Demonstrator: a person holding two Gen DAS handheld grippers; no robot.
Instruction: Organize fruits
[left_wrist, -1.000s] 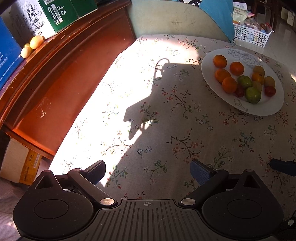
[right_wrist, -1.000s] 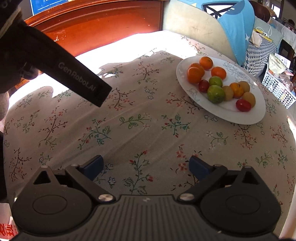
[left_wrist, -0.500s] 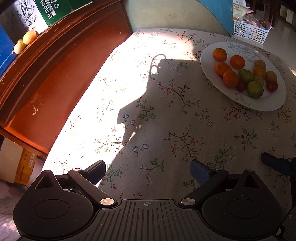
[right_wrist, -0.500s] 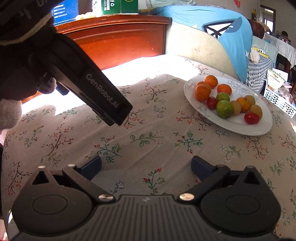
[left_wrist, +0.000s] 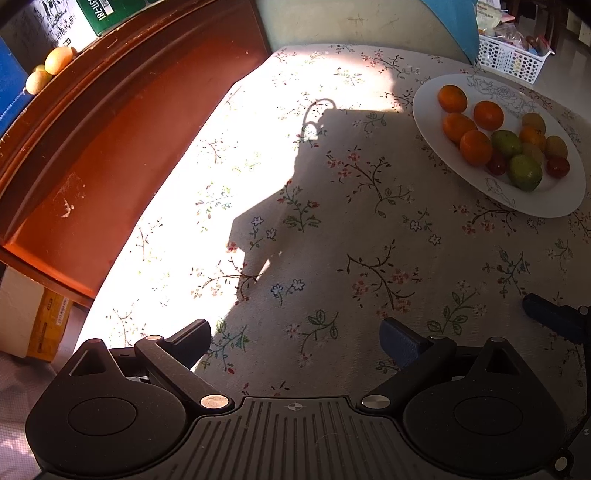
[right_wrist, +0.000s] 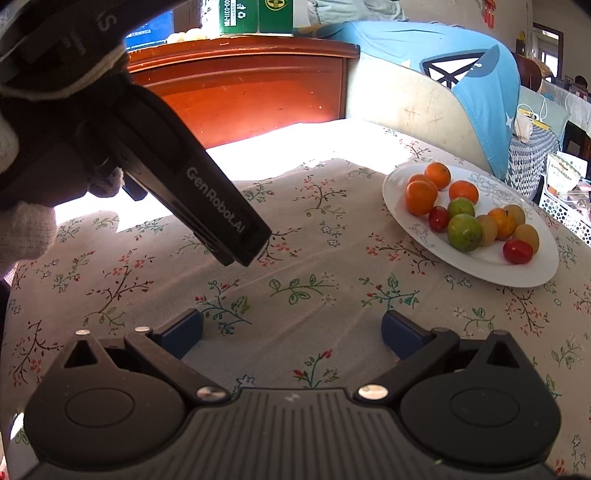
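A white oval plate (left_wrist: 554, 206) (right_wrist: 524, 273) sits on the floral tablecloth at the far right. It holds several oranges (left_wrist: 475, 147) (right_wrist: 420, 197), two green fruits (left_wrist: 525, 172) (right_wrist: 464, 232), small red fruits (right_wrist: 517, 252) and yellowish ones. My left gripper (left_wrist: 295, 338) is open and empty over the cloth, well short of the plate. My right gripper (right_wrist: 291, 330) is open and empty too, low over the cloth. The left gripper's body (right_wrist: 207, 199), held in a gloved hand, fills the upper left of the right wrist view.
A red-brown wooden cabinet (left_wrist: 110, 147) borders the table's left side; two yellow fruits (left_wrist: 50, 68) and boxes sit on top of it. A chair with a blue cloth (right_wrist: 461, 85) stands behind the table. A white basket (left_wrist: 513, 61) is beyond the plate.
Both grippers have tilted and shifted a little; the plate sits further right in the left view. The left gripper's body has swung further into the right wrist view. Both stay open.
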